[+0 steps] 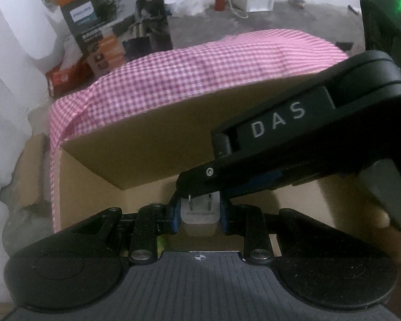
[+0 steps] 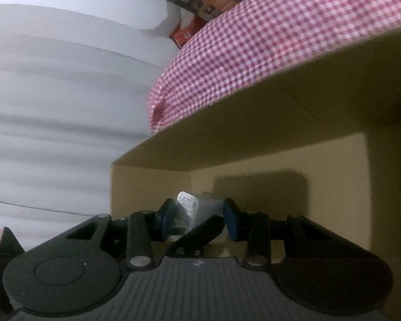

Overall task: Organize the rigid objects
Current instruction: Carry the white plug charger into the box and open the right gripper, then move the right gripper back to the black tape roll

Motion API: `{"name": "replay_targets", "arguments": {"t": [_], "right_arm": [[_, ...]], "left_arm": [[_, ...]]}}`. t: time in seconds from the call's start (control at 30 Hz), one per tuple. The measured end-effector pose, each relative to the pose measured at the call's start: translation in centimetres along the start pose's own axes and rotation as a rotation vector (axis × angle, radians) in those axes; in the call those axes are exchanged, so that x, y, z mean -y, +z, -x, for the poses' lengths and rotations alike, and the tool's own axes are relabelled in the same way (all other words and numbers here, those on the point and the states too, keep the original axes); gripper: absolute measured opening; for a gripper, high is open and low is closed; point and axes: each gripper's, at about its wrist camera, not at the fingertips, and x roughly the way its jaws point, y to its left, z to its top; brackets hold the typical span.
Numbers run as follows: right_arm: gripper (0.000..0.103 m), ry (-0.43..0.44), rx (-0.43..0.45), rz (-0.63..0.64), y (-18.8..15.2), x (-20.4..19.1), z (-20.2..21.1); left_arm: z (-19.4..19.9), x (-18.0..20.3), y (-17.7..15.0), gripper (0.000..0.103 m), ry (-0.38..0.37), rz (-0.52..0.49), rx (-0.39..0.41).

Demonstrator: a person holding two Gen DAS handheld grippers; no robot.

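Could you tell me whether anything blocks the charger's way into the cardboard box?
Nothing visible: the charger in the left claw hangs over the open box; the right claw crosses at its prongs.

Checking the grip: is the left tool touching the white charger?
Touching. The left wrist view shows the left tool with blue pads pressed against both sides of the white charger.

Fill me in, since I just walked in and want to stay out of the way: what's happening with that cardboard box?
A person is working with a hand-held tool in each hand over an open cardboard box that sits against pink checked cloth. The left tool is shut on a white plug adapter, prongs pointing away from the camera. The right tool holds a light-coloured labelled item. Both point down into the box, apparently about to set the items inside.
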Motion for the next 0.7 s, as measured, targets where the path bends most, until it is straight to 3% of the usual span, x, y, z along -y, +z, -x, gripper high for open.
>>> {"name": "replay_targets", "arguments": {"t": [0.37,0.53,0.7], "right_arm": [[0.047,0.002,0.008,0.012,1.5,0.3,-2.1],[0.05,0.035,0.072,0.042,0.3,-0.6,1.3],[0.05,0.12,0.175,0.091,-3.3,-1.5,8.2]], "left_arm": [[-0.4,-1.0,0.4,0.034,0.002,0.025,-0.008],[2.6,-0.6,0.0,0.049,-0.008,0.017,0.052],[8.5,0.5,-2.2,0.062,-0.022,-0.014,0.17]]}}
